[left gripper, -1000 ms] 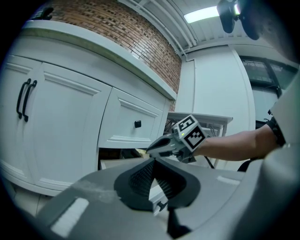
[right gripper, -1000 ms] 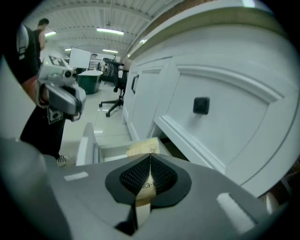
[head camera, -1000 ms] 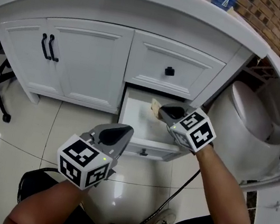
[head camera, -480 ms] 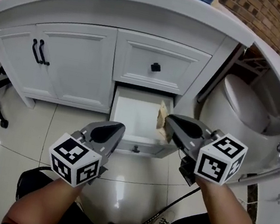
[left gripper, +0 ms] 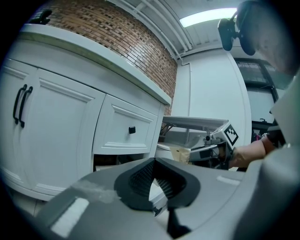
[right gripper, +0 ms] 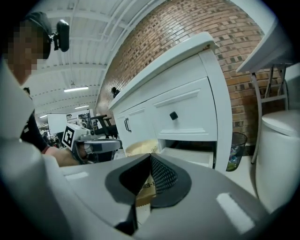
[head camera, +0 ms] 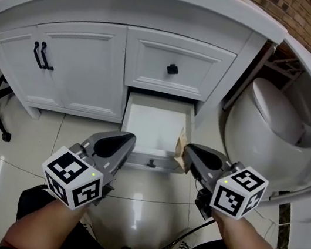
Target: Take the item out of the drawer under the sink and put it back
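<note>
Head view, and the lower drawer under the sink is pulled open, its white floor bare, with both grippers in front of it above the glossy tile floor. The right gripper has a tan paper packet pinched at its tip, held right at the drawer's front right corner. From the right gripper view the jaws are clamped tight on that packet, some print showing on it between the pads. The left gripper sits by the drawer's front left corner, and the left gripper view shows its jaws pressed together with nothing between them. That same view catches the right gripper across the way, the packet sticking out of its tip. Above the open drawer, the upper drawer with its black knob is closed. To the right stands the white toilet.
</note>
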